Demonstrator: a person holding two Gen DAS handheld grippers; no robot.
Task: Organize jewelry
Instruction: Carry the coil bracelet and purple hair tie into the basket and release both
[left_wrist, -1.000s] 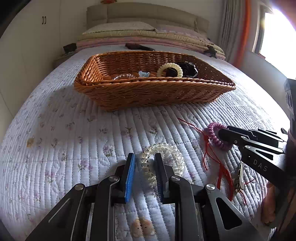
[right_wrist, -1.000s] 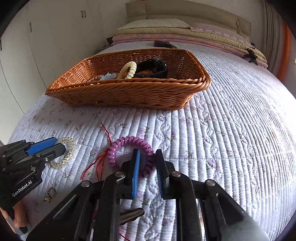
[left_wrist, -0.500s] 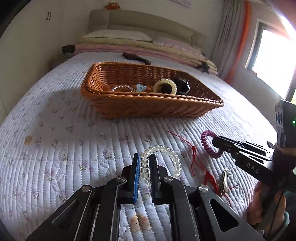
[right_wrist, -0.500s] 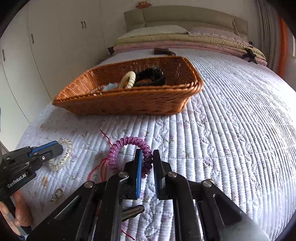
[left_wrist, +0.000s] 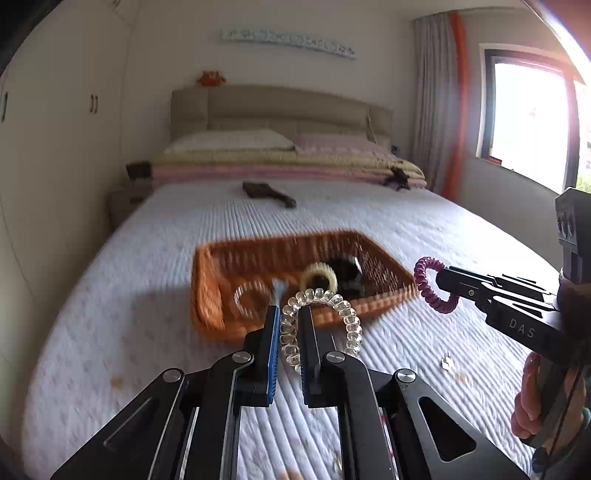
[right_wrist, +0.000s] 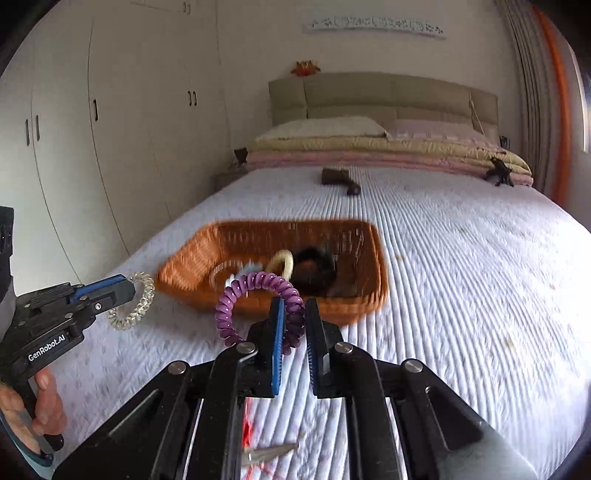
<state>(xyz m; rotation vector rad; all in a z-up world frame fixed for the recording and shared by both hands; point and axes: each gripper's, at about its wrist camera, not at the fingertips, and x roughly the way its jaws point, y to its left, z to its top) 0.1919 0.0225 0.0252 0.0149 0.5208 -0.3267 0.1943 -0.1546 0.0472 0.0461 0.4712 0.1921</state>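
Two coil bands are held off the bed (left_wrist: 406, 218) at once, each carried toward the wicker basket (right_wrist: 373, 280). The left tongs (left_wrist: 288, 325) are clenched on the clear coil band (left_wrist: 343, 314), whose loop stands up between and beside the blue pads; the right tongs (right_wrist: 293, 321) are clamped on the purple coil band (right_wrist: 232, 302), which hangs to the left of them. Neither band has yet been brought over the basket rim, though both are near its front edge. Several pieces are already seen inside the basket: a cream coil band (right_wrist: 282, 260), a dark bundle (right_wrist: 316, 267) that cannot be identified through the blur, and a pale ring (left_wrist: 251, 295) beside a small light-blue item. What is left, by this judgement, is the dropping of the two held bands, then the gathering of the leftovers on the quilt: a small metallic piece (left_wrist: 447, 363) near the right tongs, a red cord (right_wrist: 247, 428) and a clip-like metal item (right_wrist: 273, 450) below them. More than half of the work seems done.
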